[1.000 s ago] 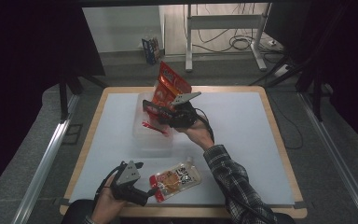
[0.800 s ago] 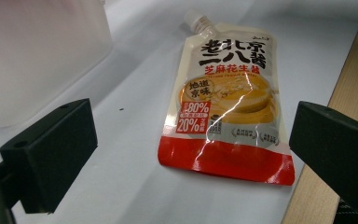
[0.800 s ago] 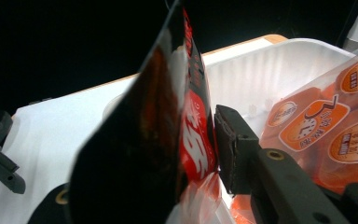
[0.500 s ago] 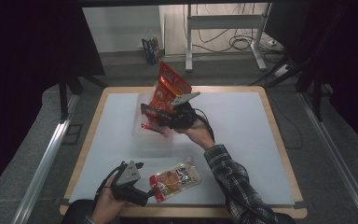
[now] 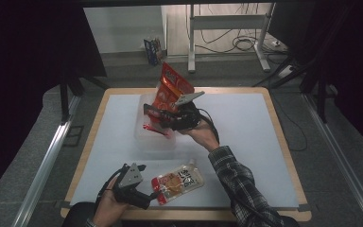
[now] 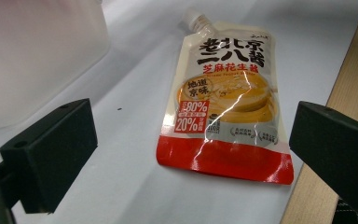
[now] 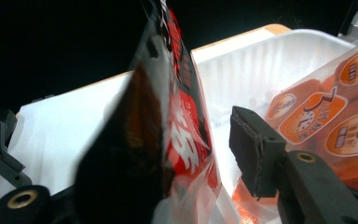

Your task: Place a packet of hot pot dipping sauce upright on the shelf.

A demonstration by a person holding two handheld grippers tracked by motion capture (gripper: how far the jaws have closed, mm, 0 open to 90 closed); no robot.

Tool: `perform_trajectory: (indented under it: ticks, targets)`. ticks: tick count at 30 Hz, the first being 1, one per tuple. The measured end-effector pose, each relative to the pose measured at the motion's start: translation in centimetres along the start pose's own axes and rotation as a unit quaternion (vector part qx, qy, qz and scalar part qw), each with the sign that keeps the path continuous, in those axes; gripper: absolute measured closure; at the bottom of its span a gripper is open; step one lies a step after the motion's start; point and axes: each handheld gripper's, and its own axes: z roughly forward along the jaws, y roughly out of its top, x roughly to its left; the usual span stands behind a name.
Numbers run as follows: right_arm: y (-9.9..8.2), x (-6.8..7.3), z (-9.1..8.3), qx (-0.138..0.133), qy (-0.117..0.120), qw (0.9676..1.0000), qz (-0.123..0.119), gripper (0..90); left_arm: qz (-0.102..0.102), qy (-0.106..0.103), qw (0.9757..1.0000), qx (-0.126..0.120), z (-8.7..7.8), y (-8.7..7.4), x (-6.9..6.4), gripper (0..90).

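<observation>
While the red snack bag [image 5: 170,97] stands in the clear bin [image 5: 146,135] at the bench's [image 5: 264,142] middle, the right gripper's [image 5: 153,116] fingers have just been opening around it, one pad apart. Let it settle before withdrawing. The left gripper [image 6: 191,154] is open near the sauce pouch [image 6: 226,107].

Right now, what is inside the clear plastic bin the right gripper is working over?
In the clear plastic bin stands a red snack bag, tilted, between the right gripper's just-opening jaws. An orange packet lies beside it. The bags cover the bin's floor.
</observation>
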Motion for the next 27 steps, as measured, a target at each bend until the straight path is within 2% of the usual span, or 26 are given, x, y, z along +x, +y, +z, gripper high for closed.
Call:
perform_trajectory:
  ticks: [3, 5, 7, 13, 17, 27]
  targets:
    - [0.3, 0.0, -0.3, -0.01, 0.0, 1.0, 0.003, 51.4, 0.001, -0.001, 1.0, 0.001, 0.0, 0.0, 0.0, 0.9]
    - [0.6, 0.2, -0.5, -0.015, -0.003, 0.9999, -0.001, 54.9, 0.001, -0.001, 1.0, 0.002, 0.1, 0.0, -0.1, 0.9]
    - [0.9, 0.4, -0.7, -0.019, -0.005, 0.9998, -0.002, 64.1, 0.001, -0.001, 1.0, 0.003, 0.1, 0.0, -0.1, 0.9]
    - [1.5, 0.7, -1.8, -0.036, -0.008, 0.9992, -0.011, 76.8, 0.002, -0.002, 1.0, 0.004, 0.1, 0.0, -0.1, 0.9]
    - [1.7, 0.7, -2.5, -0.031, -0.009, 0.9994, -0.014, 86.1, 0.004, -0.002, 1.0, 0.006, 0.1, 0.0, -0.1, 0.9]
    - [1.3, 0.5, -3.1, -0.011, 0.015, 0.9997, -0.016, 86.9, 0.008, -0.003, 0.9999, 0.01, 0.3, 0.0, -0.2, 0.9]
